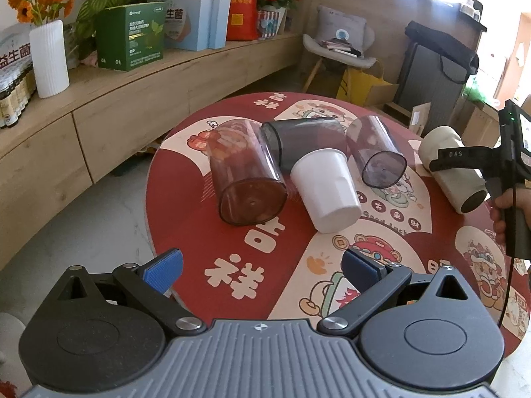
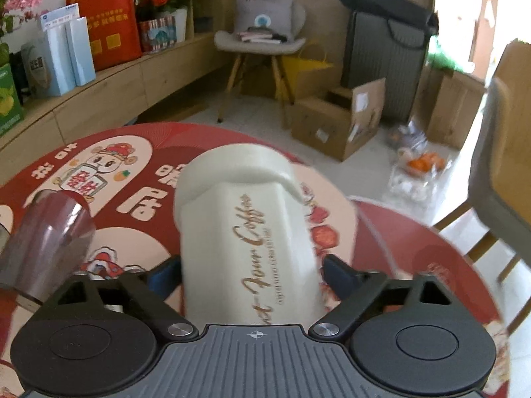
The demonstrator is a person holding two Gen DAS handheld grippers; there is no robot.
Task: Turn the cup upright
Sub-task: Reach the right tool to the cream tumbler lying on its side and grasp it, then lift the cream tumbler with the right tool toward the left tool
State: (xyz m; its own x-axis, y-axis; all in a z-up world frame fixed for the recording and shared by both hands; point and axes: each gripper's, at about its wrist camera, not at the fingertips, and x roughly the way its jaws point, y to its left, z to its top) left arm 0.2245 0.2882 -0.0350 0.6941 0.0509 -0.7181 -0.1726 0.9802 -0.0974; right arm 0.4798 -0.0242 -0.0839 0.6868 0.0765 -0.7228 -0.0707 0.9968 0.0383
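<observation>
The left tongs (image 1: pixel 262 270) hang wide apart with nothing between the blue pads (image 1: pixel 164 270), low over the near rim of the round red counter (image 1: pixel 186 232). Bare printed cloth lies directly ahead of them, open room up to the cluster of tumbled cups.

Ahead and slightly left, a brown see-through cup (image 1: pixel 247 172) lies on its side with its base facing the tongs. Behind it a smoky grey cup (image 1: pixel 303 141) lies across, its far end hidden by the white plastic cup (image 1: pixel 327 190), which also lies tipped, bottom toward the tongs and touching the grey one. Just right of that, a second grey clear cup (image 1: pixel 376 151) leans base-forward. Whether it touches the white cup cannot be told.

Far right, at the counter's edge, the cream mug (image 1: pixel 451 169) lies tilted with its dark mouth toward the viewer, and the right tongs (image 1: pixel 464 162) are around it; a hand (image 1: pixel 507 212) on the grip is cut off by the frame.

In the right wrist view the cream mug (image 2: pixel 245 232) fills the middle, lettered side up, blurred, its near end hidden behind the tool body. The right tongs (image 2: pixel 249 272) sit narrow against both its flanks, holding it. The left pad is mostly hidden by the mug. The grey clear cup (image 2: pixel 49 238) shows to the left, cut off by the tool body. Beyond the mug the counter rim (image 2: pixel 332 169) drops to open floor with a cardboard box (image 2: pixel 335 122).
</observation>
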